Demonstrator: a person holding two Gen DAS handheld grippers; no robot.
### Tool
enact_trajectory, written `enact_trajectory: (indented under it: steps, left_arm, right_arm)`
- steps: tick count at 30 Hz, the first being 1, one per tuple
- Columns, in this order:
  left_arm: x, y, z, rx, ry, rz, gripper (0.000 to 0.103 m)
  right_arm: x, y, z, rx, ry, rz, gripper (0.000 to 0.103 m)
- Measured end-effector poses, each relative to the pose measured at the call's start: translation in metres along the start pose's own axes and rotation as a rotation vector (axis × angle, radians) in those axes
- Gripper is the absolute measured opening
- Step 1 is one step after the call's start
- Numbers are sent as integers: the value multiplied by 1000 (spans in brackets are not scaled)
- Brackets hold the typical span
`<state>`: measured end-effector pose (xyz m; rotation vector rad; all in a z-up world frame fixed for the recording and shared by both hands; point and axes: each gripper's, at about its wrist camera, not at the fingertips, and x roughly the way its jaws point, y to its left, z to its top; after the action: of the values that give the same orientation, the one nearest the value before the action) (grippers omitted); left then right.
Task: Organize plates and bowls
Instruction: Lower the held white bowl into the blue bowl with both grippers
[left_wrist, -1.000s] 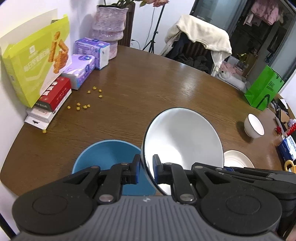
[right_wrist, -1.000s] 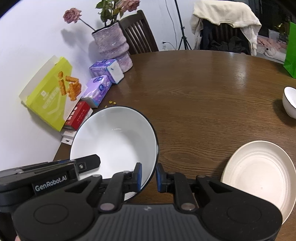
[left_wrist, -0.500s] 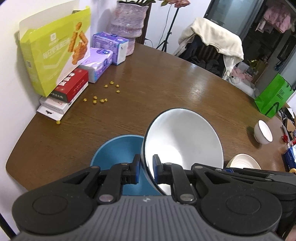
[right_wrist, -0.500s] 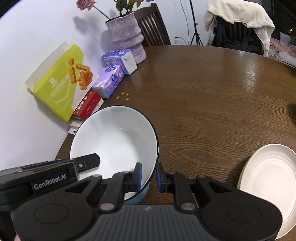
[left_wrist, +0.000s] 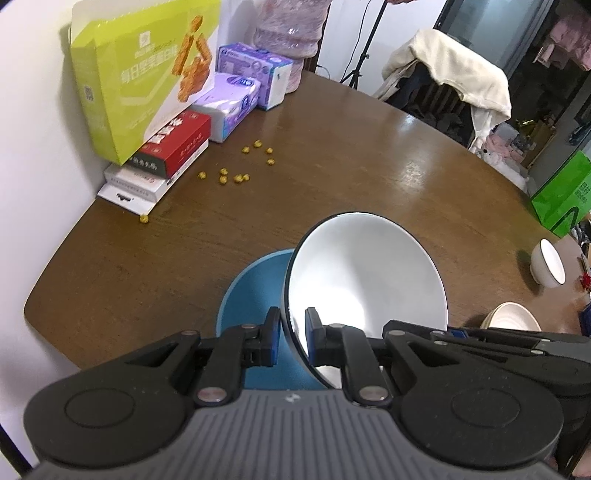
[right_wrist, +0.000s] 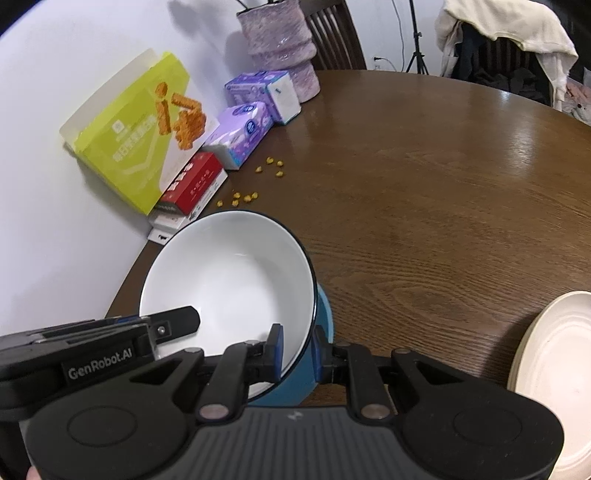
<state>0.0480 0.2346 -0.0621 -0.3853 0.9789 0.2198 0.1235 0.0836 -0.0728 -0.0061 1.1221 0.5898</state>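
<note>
Both tools have carried the white bowl (left_wrist: 365, 280) over and down, so the blue bowl (left_wrist: 251, 295) now sits right under it rather than off to its left. The left tool (left_wrist: 290, 336) and right tool (right_wrist: 295, 350) are each clamped tight on opposite sides of its rim. Nesting looks close but unfinished: the bowl hangs tilted. Beyond the right tool, a cream plate (right_wrist: 554, 376) and a small white bowl (left_wrist: 548, 262) wait on the tabletop (right_wrist: 424, 192).

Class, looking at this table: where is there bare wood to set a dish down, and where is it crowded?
Bare wood fills the table middle, bordered by the yellow crumbs, blue bowl and cream plate. The wall side is crowded: green box, red box, tissue packs, vase.
</note>
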Motion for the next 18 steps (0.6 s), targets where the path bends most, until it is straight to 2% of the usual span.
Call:
enact_trajectory:
  steps: [18]
  left_arm:
    - [36, 21, -12, -24, 74, 13, 14]
  right_arm:
    - [41, 4, -5, -90, 59, -2, 15]
